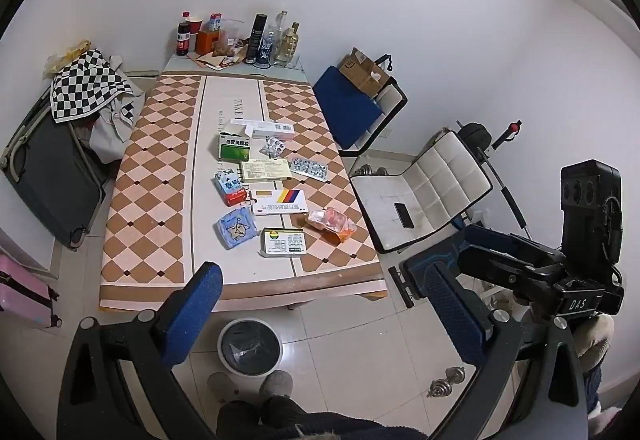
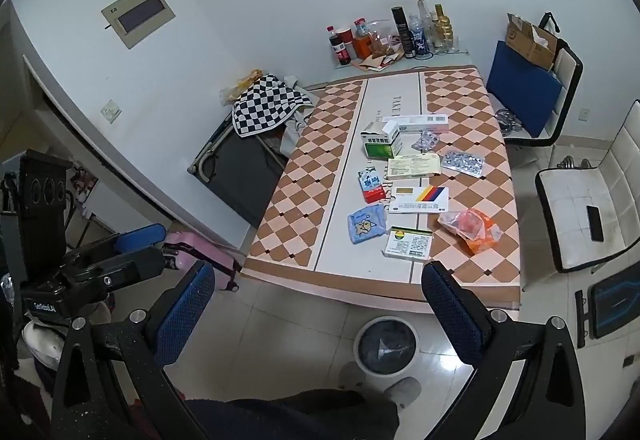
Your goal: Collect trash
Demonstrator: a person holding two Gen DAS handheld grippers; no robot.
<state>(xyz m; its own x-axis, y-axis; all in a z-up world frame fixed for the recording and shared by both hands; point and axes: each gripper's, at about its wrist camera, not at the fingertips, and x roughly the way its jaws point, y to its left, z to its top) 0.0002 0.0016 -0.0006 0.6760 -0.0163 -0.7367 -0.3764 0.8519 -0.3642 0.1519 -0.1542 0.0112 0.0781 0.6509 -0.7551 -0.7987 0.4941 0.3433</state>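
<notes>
Trash lies spread on the checkered table: a green medicine box, a striped box, a yellow-green box, blister packs, a blue tissue pack and an orange plastic wrapper. A white bin with a dark liner stands on the floor before the table. My left gripper and right gripper are open and empty, held above the floor short of the table.
Bottles and snack bags crowd the table's far end. White chairs stand right of the table, one with a phone. A suitcase with checkered cloth is left. A dumbbell lies on the floor.
</notes>
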